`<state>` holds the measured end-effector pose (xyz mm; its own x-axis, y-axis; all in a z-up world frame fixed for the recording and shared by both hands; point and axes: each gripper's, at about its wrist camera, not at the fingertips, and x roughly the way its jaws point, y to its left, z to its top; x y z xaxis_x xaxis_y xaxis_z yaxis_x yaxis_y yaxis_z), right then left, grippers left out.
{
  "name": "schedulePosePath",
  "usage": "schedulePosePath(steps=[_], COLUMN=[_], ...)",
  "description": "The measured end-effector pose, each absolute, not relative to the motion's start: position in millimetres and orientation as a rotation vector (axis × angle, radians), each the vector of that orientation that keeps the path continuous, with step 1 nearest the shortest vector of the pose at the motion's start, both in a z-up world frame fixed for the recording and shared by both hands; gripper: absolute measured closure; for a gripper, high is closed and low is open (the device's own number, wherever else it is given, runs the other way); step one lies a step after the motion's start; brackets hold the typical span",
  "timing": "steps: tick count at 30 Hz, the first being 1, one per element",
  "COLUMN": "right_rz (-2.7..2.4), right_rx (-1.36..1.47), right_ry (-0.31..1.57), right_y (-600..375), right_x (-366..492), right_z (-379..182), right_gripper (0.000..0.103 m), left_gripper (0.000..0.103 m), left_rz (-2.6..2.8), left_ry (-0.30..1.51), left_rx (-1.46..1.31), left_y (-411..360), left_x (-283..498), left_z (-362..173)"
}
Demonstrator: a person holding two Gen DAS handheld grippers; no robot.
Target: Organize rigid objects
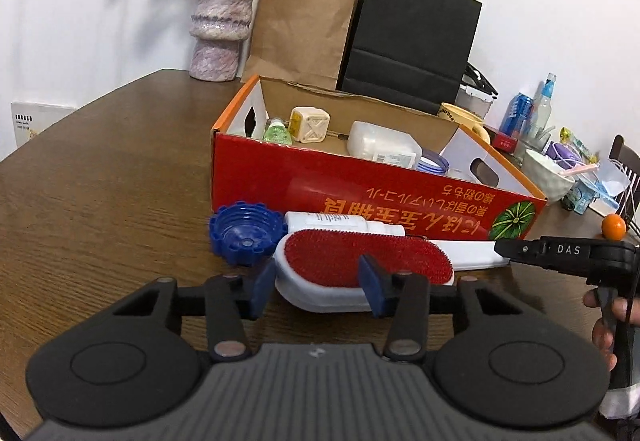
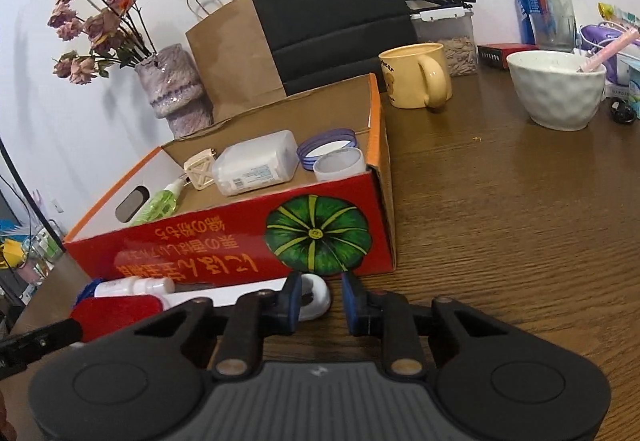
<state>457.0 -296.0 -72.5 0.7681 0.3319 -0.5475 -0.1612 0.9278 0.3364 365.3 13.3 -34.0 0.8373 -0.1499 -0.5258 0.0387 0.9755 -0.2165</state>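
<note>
A lint brush [image 1: 348, 261] with a red bristle pad and white body lies on the wooden table in front of the red cardboard box [image 1: 360, 193]. My left gripper [image 1: 320, 287] is shut on the brush's rounded head, one blue pad at its end and one against its near side. The white handle end [image 2: 318, 295] sits between the pads of my right gripper [image 2: 322, 301], touching the left pad, with a narrow gap on the right side. A blue ribbed cap [image 1: 244, 237] and a small white bottle [image 1: 344, 223] lie beside the brush, against the box.
The box holds a green bottle [image 2: 160, 203], a cream cube [image 2: 200, 171], a white container [image 2: 256, 163] and a blue-rimmed lid [image 2: 326, 145]. Behind stand a vase [image 1: 220, 25] and two paper bags. A yellow mug [image 2: 416, 75], white bowl [image 2: 556, 89], orange [image 1: 613, 227] and bottles crowd the right.
</note>
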Motion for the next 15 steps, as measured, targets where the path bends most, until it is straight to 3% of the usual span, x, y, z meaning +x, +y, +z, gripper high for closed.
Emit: schedulePosePath(steps=[2,15], right_rz=[0.283,0.273], right_rx=[0.294,0.226], right_ry=[0.645,0.512], right_y=[-296,-287], right_x=[456,331], right_z=[-73,-67], right_gripper=[0.088,0.09], left_gripper=[0.058,0.061], left_rz=[-0.101,-0.091], left_ry=[0.565,0.474], left_rx=[-0.206,-0.158], left_y=[13,13], left_x=[363,266], left_z=[-34,-39])
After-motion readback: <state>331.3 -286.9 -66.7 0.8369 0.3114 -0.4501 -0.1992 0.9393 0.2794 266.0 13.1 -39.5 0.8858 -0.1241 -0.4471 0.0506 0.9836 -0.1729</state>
